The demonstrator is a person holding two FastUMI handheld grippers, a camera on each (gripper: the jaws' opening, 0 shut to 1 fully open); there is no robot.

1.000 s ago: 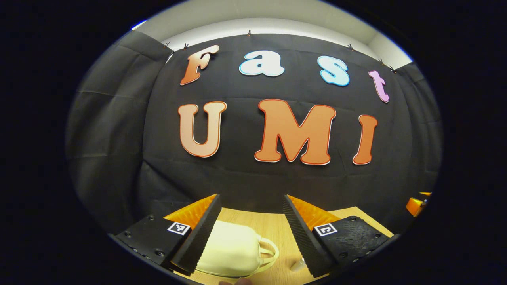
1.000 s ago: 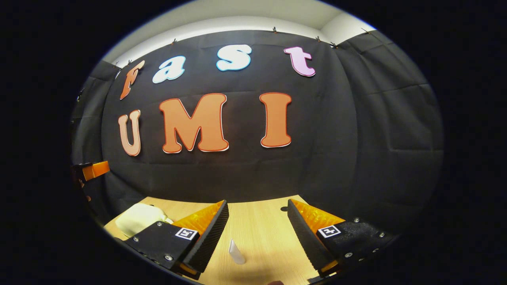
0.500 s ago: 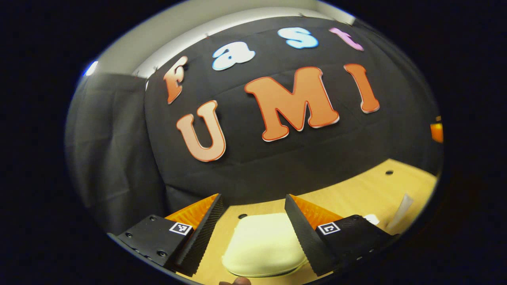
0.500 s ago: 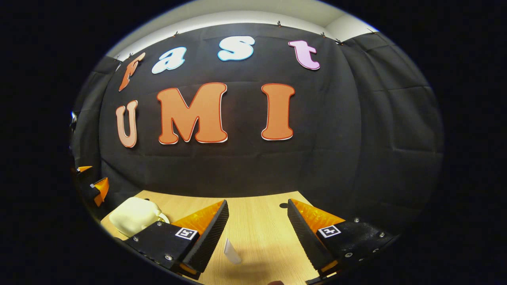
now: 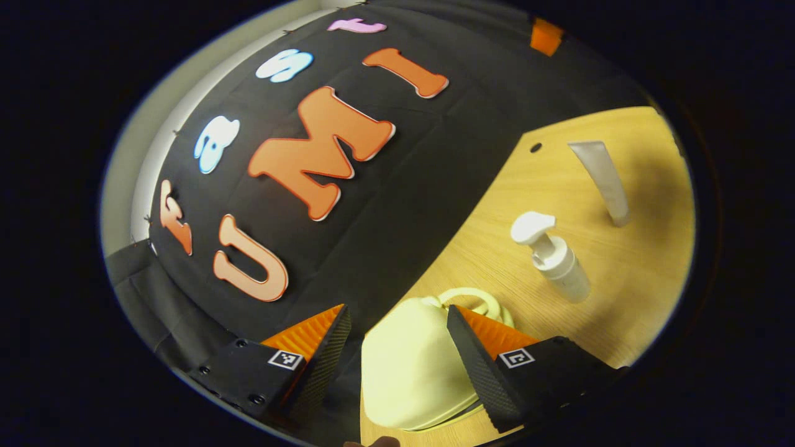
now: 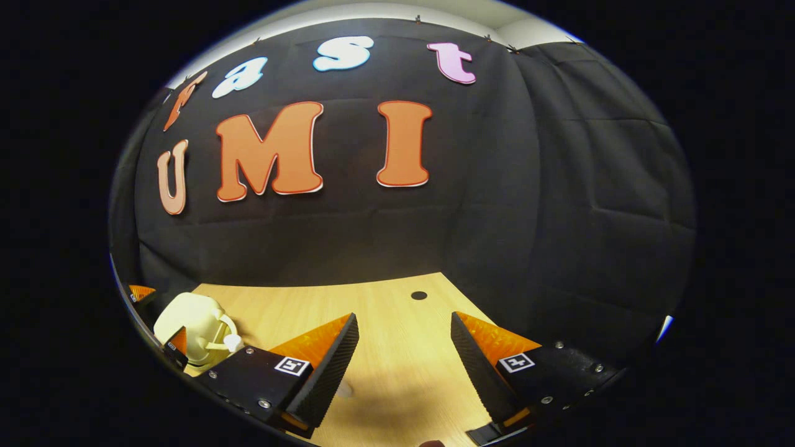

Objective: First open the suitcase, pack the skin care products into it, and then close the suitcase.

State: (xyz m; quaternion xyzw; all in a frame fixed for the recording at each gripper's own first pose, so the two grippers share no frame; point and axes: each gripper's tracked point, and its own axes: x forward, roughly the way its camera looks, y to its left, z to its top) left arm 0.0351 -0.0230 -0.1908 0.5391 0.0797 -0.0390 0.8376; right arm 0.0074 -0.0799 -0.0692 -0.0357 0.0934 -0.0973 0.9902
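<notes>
I have the left gripper (image 5: 397, 354) spread wide around the closed case (image 5: 413, 366), not yet touching, to open it. Bottle (image 5: 556, 257) and tube (image 5: 602, 180) wait beyond the case. Right gripper (image 6: 404, 360) hovers open and empty.

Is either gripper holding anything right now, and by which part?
Nothing is held. The left gripper is open astride the closed cream suitcase, not clamped. The right gripper is open over bare table.
</notes>
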